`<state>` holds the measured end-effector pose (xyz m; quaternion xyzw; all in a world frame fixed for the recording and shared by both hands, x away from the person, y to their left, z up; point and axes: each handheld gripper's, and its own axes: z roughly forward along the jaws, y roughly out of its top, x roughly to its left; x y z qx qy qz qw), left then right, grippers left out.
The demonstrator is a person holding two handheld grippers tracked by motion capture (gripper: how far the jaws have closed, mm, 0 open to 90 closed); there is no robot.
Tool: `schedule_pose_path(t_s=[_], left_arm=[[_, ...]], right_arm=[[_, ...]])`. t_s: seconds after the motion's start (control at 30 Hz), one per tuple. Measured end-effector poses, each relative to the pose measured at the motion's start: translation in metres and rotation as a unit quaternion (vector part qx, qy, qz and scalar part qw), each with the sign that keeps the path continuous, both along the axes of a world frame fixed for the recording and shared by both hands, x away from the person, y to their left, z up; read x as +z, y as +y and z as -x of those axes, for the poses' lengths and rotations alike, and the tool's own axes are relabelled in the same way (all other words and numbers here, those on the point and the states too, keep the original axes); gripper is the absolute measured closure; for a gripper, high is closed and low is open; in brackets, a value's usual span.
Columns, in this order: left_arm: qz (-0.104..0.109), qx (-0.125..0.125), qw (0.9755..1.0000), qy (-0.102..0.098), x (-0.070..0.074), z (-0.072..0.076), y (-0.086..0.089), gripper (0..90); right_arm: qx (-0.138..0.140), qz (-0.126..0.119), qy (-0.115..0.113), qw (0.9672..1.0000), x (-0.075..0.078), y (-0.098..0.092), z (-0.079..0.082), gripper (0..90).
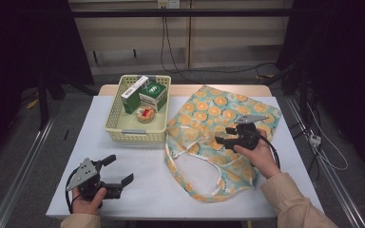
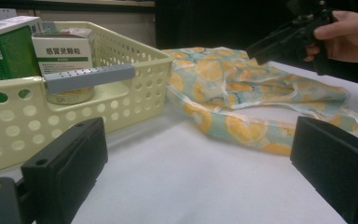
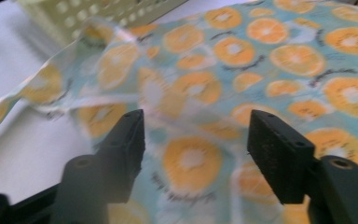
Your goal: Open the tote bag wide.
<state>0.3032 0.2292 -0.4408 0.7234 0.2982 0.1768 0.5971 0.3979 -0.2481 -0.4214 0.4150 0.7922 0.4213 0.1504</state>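
A cloth tote bag printed with orange slices on pale blue lies flat on the right half of the white table, its handles looping toward the front. My right gripper hovers just over the bag's middle, pointing left. In the right gripper view its jaws stand apart above the fabric, open with nothing between them. My left gripper rests near the front left corner, jaws wide open and empty, facing the bag and the basket.
A pale yellow perforated basket stands at the back left, holding a green box, a green-and-white box and a small round tin. Dark stands and cables surround the table. Bare tabletop lies between the two grippers.
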Motion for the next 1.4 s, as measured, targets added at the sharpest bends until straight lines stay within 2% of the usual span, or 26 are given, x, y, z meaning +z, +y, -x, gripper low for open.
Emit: schedule_pose_path(t_s=[0.07,0.1,0.13,0.27,0.43,0.5,0.53,0.57,0.7,0.8,0.97,1.03,1.17,1.23,1.3,1.4], left_arm=[[0.001,0.001,1.0,0.0,0.0,0.0,0.0,3.7],[0.002,0.002,1.0,0.0,0.0,0.0,0.0,3.8],[0.002,0.001,1.0,0.0,0.0,0.0,0.0,3.8],[0.001,0.0,1.0,-0.002,0.0,-0.001,-0.001,3.8],[0.001,-0.001,1.0,-0.002,0.0,-0.002,-0.002,3.7],[0.001,0.0,1.0,0.001,0.0,-0.002,-0.002,3.8],[0.002,0.0,1.0,0.001,0.0,-0.002,-0.002,3.8],[0.001,0.0,1.0,0.001,0.0,-0.002,-0.002,3.8],[0.001,0.002,1.0,0.004,-0.001,-0.002,-0.003,3.8],[0.002,-0.001,1.0,0.004,-0.001,-0.002,-0.004,3.8],[-0.004,-0.002,1.0,0.004,-0.002,-0.002,-0.004,3.7],[-0.002,-0.001,1.0,0.004,-0.002,-0.002,-0.004,3.7],[0.0,-0.002,1.0,0.004,-0.002,-0.002,-0.004,3.8],[0.0,-0.004,1.0,0.002,-0.002,-0.002,-0.004,3.8],[0.002,-0.002,1.0,0.003,-0.002,-0.002,-0.004,3.8],[0.003,-0.002,1.0,0.003,-0.002,-0.002,-0.004,3.8]], right_arm=[[0.011,0.016,-0.003,0.9998,-0.002,0.006,0.01,25.7],[0.028,0.015,0.001,0.9995,-0.003,0.007,0.014,16.1],[0.048,0.008,0.005,0.9988,-0.004,0.008,0.018,12.1],[0.073,0.018,0.018,0.997,-0.008,0.013,0.031,27.0],[0.074,0.025,0.029,0.9965,-0.015,0.013,0.038,31.1],[0.082,0.025,0.036,0.9957,-0.018,0.012,0.04,38.0],[0.084,0.024,0.038,0.9955,-0.02,0.011,0.041,38.3],[0.084,0.027,0.036,0.9955,-0.021,0.011,0.043,38.7],[0.095,0.028,0.033,0.9946,-0.024,0.012,0.046,50.9],[0.089,0.029,0.028,0.9952,-0.027,0.012,0.048,53.4],[0.097,0.028,0.037,0.9942,-0.031,0.015,0.05,60.7],[0.081,0.031,0.028,0.9959,-0.032,0.015,0.049,68.5],[0.081,0.032,0.023,0.9959,-0.033,0.012,0.046,80.3],[0.086,0.03,0.026,0.9955,-0.034,0.013,0.046,82.5],[0.091,0.04,0.027,0.9947,-0.035,0.015,0.047,85.2],[0.105,0.041,0.028,0.9932,-0.037,0.019,0.047,81.2]])
